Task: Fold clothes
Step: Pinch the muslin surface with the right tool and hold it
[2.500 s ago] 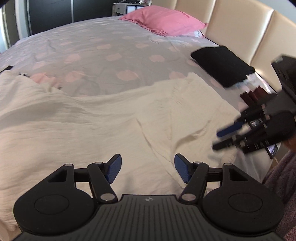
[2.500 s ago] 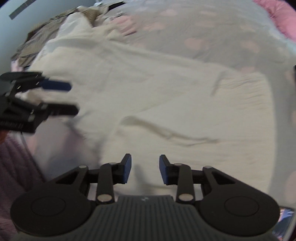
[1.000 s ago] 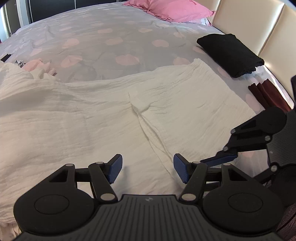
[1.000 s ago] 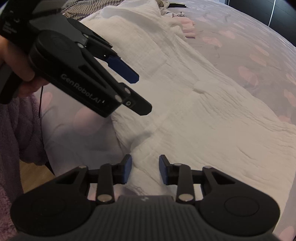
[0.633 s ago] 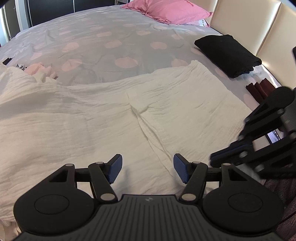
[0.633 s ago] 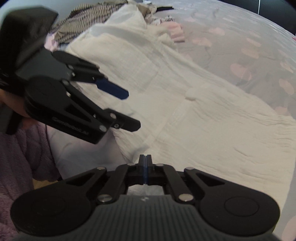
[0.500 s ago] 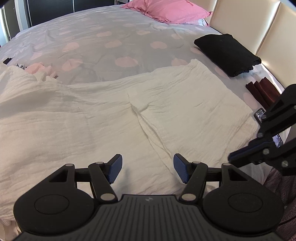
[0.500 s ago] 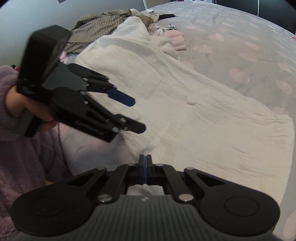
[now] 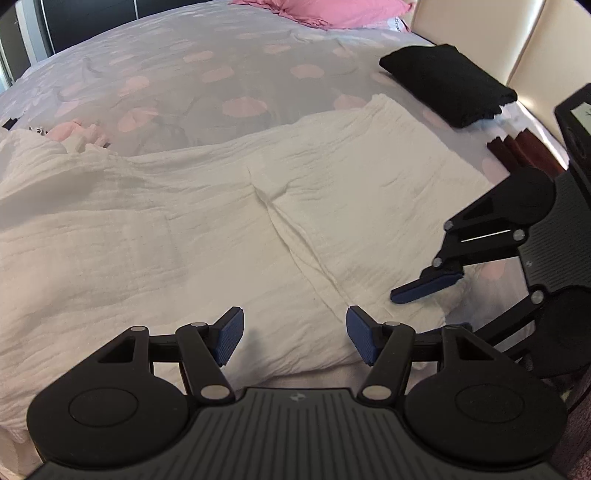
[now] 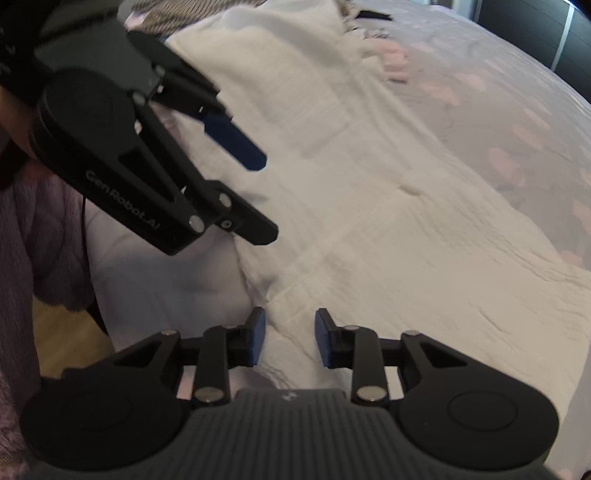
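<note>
Bed [image 9: 229,62] with pink-spotted grey cover filled both views; its far edges were cut off by the frame. One cream garment [image 9: 184,236] lay spread across mid-frame, left end bunched and partly out of view. One folded black item [image 9: 447,83] sat upper right; one pink pillow [image 9: 332,11] was cropped at the top. Dark red cloth [image 9: 517,147] at right, partly hidden behind the other tool. Striped clothing [image 10: 170,14] at upper left of the right wrist view was blurred.

Left claw [image 9: 293,338]: open over the garment's near hem, nothing between its pads. Right claw [image 10: 290,338]: jaws just reopened, apart, straddling the garment's edge fold without pinching it.
</note>
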`<state>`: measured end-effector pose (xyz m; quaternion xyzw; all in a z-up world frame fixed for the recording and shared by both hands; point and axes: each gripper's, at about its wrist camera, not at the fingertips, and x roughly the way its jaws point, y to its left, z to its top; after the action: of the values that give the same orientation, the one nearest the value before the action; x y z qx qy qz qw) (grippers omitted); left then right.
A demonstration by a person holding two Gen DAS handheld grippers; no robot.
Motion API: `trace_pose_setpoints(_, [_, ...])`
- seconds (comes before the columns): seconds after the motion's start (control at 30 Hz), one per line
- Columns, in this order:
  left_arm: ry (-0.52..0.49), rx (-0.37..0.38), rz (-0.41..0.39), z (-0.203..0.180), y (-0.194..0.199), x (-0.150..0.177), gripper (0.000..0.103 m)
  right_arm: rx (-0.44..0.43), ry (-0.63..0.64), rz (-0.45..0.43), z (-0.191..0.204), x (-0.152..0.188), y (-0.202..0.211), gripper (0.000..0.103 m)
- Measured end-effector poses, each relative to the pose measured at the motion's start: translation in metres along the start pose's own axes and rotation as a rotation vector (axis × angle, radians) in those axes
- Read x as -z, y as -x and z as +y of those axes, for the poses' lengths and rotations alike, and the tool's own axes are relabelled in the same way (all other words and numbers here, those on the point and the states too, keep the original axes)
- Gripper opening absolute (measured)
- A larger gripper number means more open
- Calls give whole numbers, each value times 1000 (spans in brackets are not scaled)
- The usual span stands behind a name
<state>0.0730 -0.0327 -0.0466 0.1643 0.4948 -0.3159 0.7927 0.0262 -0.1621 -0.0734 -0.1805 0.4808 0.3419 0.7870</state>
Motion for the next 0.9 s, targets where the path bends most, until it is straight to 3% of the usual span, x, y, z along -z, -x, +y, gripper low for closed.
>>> trace_pose_setpoints(0.13, [-17, -10, 8, -2, -1, -1, 60, 22, 20, 12, 1, -4, -12, 34])
trace_pose_setpoints(0.23, [-17, -8, 6, -1, 0, -1, 60, 13, -19, 20, -8, -10, -11, 12])
trace_pose_setpoints(0.3, [-18, -7, 2, -1, 1, -2, 60, 4, -57, 9, -15, -13, -4, 6])
trace_pose_setpoints(0.6, [-15, -18, -2, -1, 2, 2, 60, -87, -154, -86, -34, -10, 51, 5])
trace_pose_setpoints(0.8, [-10, -25, 7, 0, 1, 3, 60, -171, -87, -36, -7, 1, 52, 5])
trace_pose_setpoints(0.9, [-15, -27, 11, 0, 0, 3, 60, -150, -56, 31, 7, 7, 32, 5])
